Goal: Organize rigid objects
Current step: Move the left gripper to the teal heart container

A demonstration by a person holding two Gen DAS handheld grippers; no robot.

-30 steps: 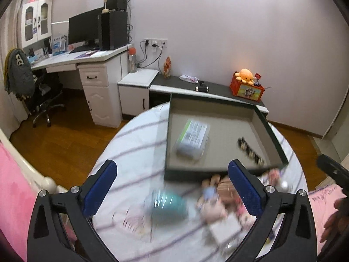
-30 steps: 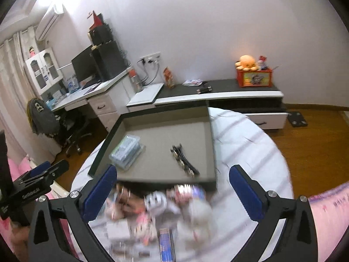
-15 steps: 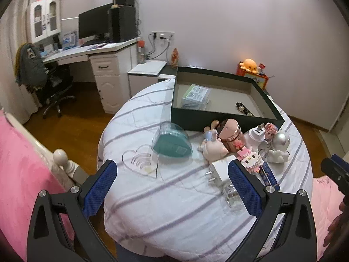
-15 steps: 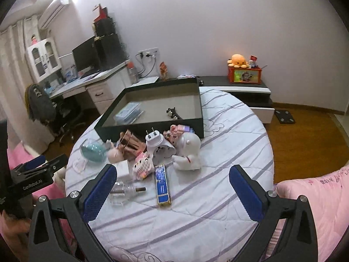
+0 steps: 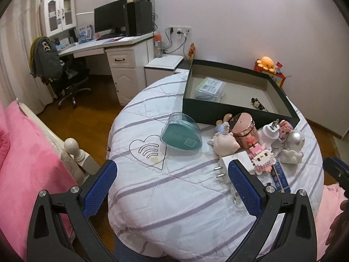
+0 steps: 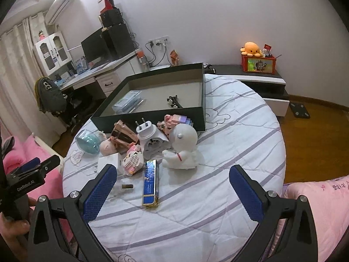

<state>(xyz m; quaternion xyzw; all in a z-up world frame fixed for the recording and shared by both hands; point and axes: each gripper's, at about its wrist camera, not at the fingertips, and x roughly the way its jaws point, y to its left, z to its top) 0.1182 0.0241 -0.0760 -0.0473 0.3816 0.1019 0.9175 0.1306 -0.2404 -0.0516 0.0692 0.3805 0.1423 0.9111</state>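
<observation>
both grippers (left [image 5: 172, 182], right [image 6: 172, 182]) hover agape above table [image 6: 229, 163].

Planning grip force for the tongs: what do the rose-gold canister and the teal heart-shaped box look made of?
Rose-gold canister: probably metal or metallised plastic, going by its mirror-like copper sheen. Teal heart-shaped box: clear hard plastic, since its wall is see-through, over a matte teal base.

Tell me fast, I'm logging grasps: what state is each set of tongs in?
Left tongs: open, holding nothing.
Right tongs: open, holding nothing.
</observation>
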